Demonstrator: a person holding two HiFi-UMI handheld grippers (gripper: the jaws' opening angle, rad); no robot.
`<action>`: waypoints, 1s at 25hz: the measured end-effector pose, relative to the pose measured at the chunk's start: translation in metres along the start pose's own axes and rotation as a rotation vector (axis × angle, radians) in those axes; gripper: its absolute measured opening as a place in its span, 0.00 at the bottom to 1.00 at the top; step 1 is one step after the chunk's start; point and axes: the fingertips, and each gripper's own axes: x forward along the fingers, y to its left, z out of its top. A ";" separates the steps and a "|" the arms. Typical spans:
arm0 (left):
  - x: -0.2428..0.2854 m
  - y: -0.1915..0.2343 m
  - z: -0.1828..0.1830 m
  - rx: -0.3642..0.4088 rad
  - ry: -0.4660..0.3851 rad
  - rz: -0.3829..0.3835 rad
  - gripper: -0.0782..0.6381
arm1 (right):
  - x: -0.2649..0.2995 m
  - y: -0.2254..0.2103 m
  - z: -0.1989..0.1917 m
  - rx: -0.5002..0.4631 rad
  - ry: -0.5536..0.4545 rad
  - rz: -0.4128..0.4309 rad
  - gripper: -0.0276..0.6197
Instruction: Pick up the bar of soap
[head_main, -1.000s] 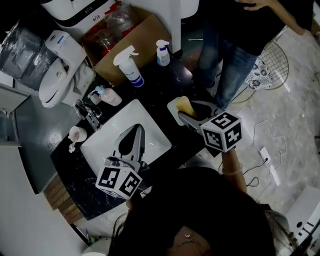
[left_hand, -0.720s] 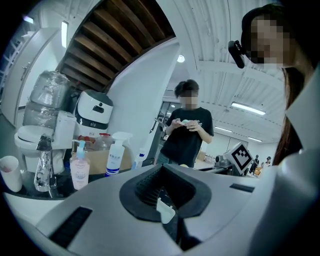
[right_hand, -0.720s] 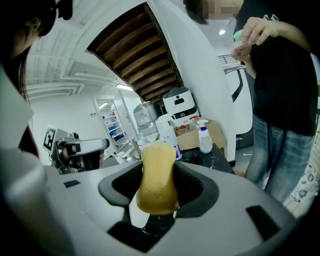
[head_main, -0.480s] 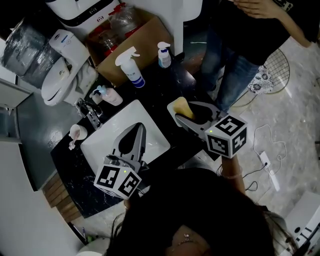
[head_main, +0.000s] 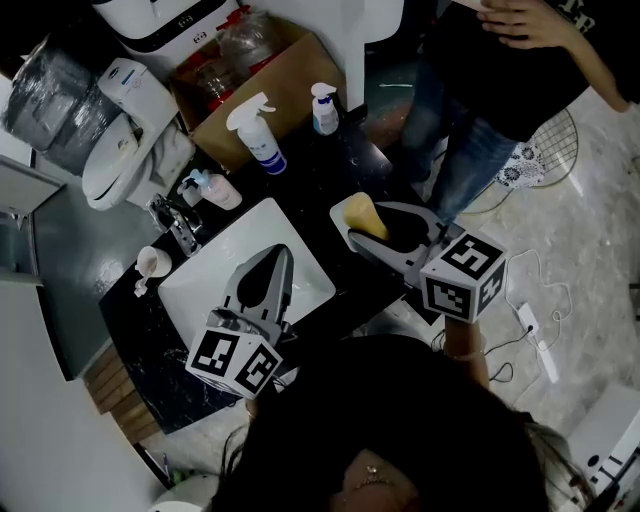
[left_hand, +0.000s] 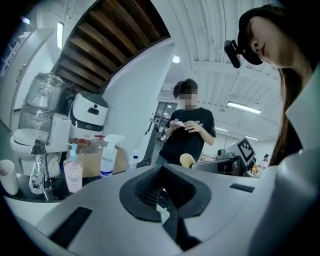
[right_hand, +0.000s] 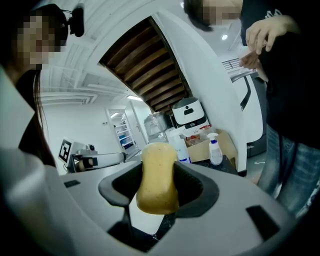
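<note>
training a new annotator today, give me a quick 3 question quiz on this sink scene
1. True or false: the jaws of the left gripper stand wide apart around a bottle.
2. Multiple choice: in the head view, the left gripper shows over which thing? A) the white sink B) the cardboard box C) the toilet
3. Fill in: the right gripper is shut on the ____.

Key:
1. False: its jaws are together with nothing between them.
2. A
3. bar of soap, yellow, clamped between the two pads.
</note>
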 end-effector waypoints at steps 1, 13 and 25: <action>0.000 -0.001 0.000 0.001 0.001 -0.002 0.12 | -0.002 0.001 0.002 0.000 -0.007 0.005 0.36; -0.002 -0.014 0.003 0.000 -0.008 -0.026 0.12 | -0.019 0.015 0.019 -0.015 -0.063 0.039 0.36; -0.004 -0.020 0.002 -0.002 -0.008 -0.029 0.12 | -0.022 0.017 0.020 -0.018 -0.071 0.050 0.36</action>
